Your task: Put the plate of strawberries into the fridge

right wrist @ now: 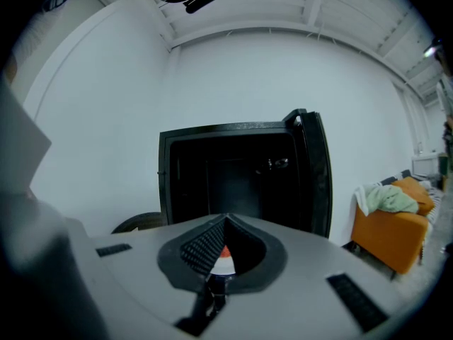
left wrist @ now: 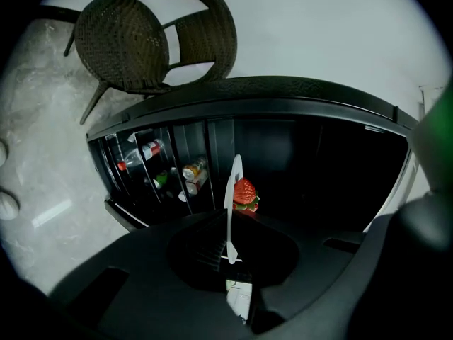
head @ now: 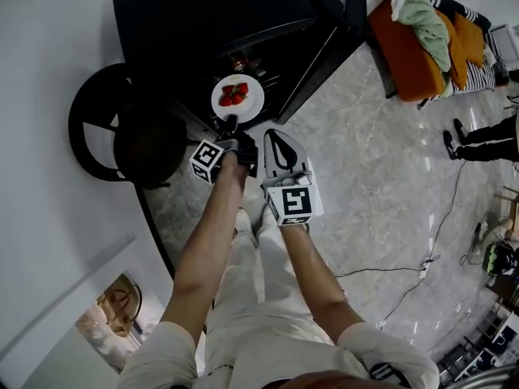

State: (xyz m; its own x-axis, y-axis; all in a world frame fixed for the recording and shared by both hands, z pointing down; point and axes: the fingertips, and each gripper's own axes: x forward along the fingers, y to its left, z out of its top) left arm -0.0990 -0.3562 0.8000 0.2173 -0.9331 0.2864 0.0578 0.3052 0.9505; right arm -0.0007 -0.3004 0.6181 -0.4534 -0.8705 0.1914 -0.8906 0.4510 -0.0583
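**status: left gripper (head: 229, 123) clamped on plate (head: 252, 109), at mouth of fridge (head: 186, 14)**

The plate is white and carries a few strawberries (head: 234, 94). In the head view it sits roughly level. It hangs in the air at the open front of the black fridge; we can't tell whether it is past the threshold.

The left gripper has its jaws pinched on the near rim. In the left gripper view we see the plate edge-on between the jaws. One strawberry shows past the rim against the dark interior.

The right gripper (head: 276, 134) sits just beside the left one, on its right, apart from the plate. In the right gripper view its jaws are together, tips meeting. A small white-and-red patch shows in the gap behind the tips; we can't tell what it is.

The fridge door (right wrist: 317, 176) stands swung open on the right. In the left gripper view, bottles (left wrist: 141, 151) and cans (left wrist: 192, 172) lie inside the fridge.

A dark wicker chair (head: 122, 132) stands just left of the fridge, against the white wall (head: 49, 55). The floor (head: 365, 185) is grey marble with cables (head: 422, 266) across it.

Well off to the right we see an orange seat (head: 409, 55) piled with clothes (head: 426, 27), and another person's legs (head: 486, 140).
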